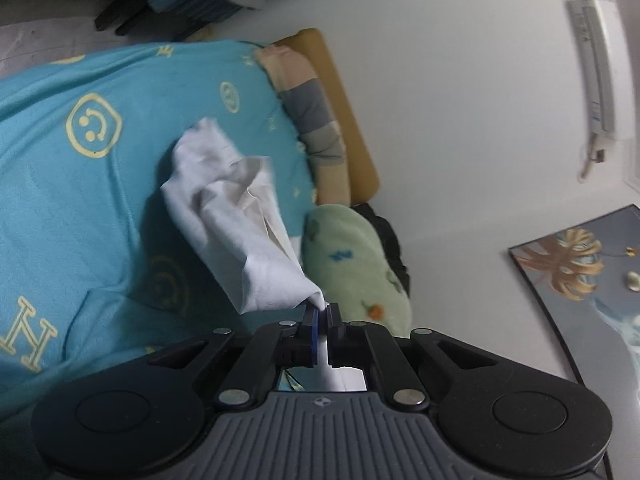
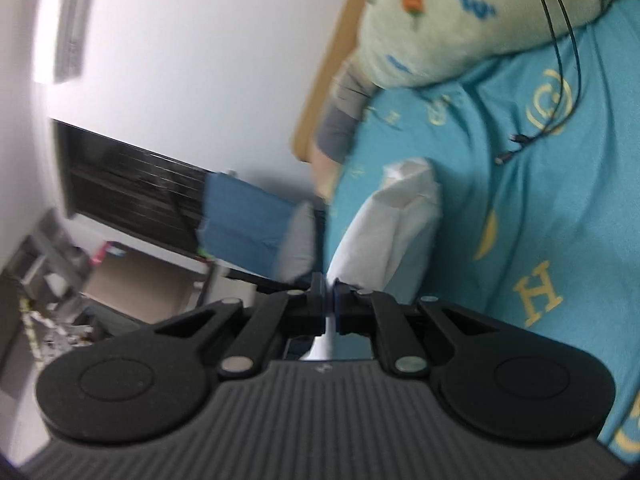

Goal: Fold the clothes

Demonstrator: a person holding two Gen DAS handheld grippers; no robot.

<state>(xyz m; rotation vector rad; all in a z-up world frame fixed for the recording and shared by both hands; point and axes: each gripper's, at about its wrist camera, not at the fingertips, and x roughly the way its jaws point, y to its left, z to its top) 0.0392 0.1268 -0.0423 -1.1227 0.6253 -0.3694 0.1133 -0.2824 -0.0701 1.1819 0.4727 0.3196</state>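
Observation:
A white garment (image 1: 236,216) hangs bunched above a turquoise bed sheet (image 1: 80,200) printed with yellow smileys and letters. My left gripper (image 1: 323,312) is shut on one corner of it, and the cloth trails away from the fingertips toward the sheet. In the right wrist view the same white garment (image 2: 392,224) stretches forward from my right gripper (image 2: 329,286), which is shut on another corner. The cloth is lifted and creased, with its far end drooping onto the sheet (image 2: 560,208).
A pale green pillow (image 1: 352,264) lies at the bed's head beside a striped cushion (image 1: 316,128) and a tan headboard (image 1: 348,112). A black cable (image 2: 560,60) runs over the sheet. A blue cloth (image 2: 248,224) and shelving stand beyond the bed edge. A framed picture (image 1: 580,272) leans by the wall.

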